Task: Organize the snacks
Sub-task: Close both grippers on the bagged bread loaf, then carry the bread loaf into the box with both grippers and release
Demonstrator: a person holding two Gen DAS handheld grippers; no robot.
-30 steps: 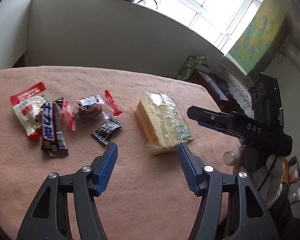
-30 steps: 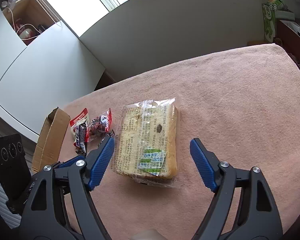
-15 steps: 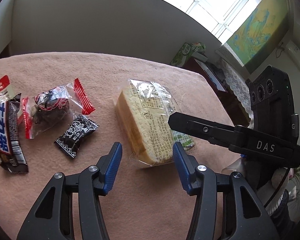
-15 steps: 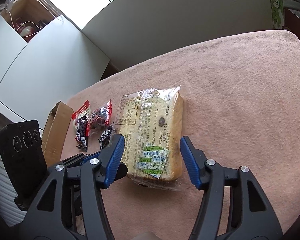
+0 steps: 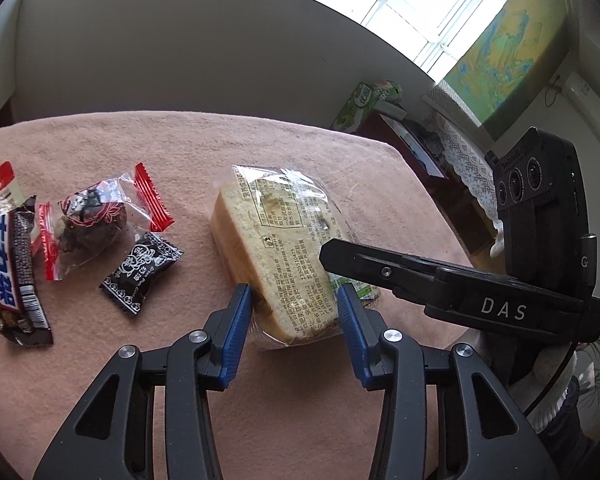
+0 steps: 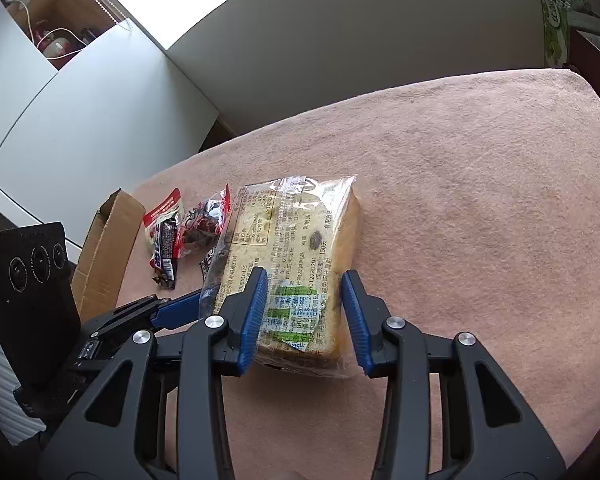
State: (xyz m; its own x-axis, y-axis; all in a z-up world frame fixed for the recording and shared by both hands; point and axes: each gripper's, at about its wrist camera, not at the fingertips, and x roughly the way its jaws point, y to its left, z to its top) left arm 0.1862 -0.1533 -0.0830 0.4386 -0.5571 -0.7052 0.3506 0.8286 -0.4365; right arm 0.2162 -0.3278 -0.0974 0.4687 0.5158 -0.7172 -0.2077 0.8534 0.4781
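Both grippers have closed in on the wrapped bread, which lies mid-cloth with the small snacks at its 9 o'clock. It looks light, soft and slick-wrapped, best taken gently across its sides. The left gripper and right gripper are half open, straddling its near end; contact is unclear.

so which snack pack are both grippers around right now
The wrapped bread loaf. It sits between both grippers' pads; the small candy packets lie off to its left, untouched.
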